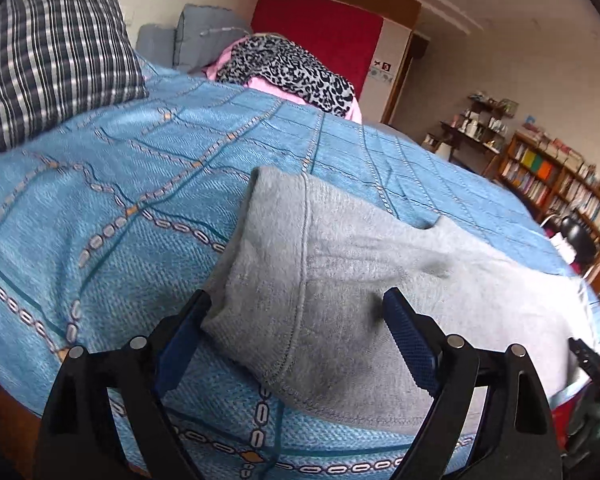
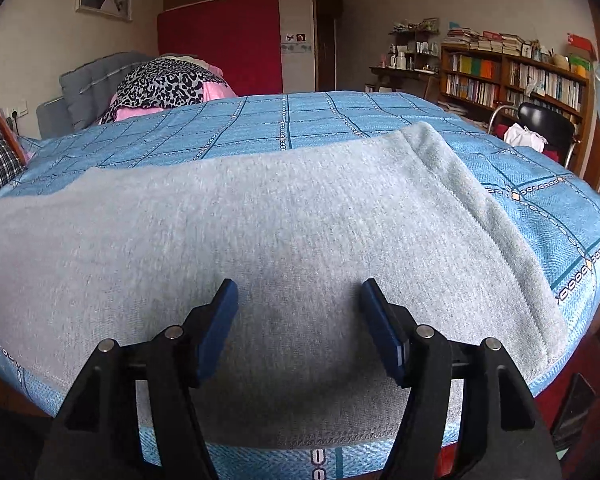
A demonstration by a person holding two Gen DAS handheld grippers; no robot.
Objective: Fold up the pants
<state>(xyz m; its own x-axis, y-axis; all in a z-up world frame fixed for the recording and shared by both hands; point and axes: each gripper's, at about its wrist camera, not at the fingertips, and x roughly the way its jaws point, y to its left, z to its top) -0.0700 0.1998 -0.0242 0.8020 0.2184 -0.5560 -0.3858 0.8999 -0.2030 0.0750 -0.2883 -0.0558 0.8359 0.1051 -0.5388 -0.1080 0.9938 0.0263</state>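
**Handling the grey pants on the bed**

Currently the pants [image 2: 260, 232] lie flat across the near edge of the bed [image 2: 340, 120], on its blue cover, running side to side in front of both grippers. One end, with a stitched seam down it, sits under the left gripper [image 1: 296, 308]; the broad middle sits under the right gripper [image 2: 298, 296].

Gripper state:
- Left: jaws stand wide, one on each side of the seamed end. The pads do not press the cloth; nothing is held.
- Right: jaws stand moderately wide over the flat panel. Nothing is held.

Handling, as a judgement:
- The cloth appears to be a thick fleece knit: soft, limp, light and not fragile. It will sag and drape when lifted, and will not hold a shape.
- The brushed surface should give the pads good friction; slip is unlikely.
- A pinch on the flat panel would probably catch the top layer only. Hold should be taken at an edge or corner, where all layers can enter the jaws.
- The seamed end is thicker and firmer, so it offers the surer grip.
- Both ends should be lifted together, to keep the fold line straight.
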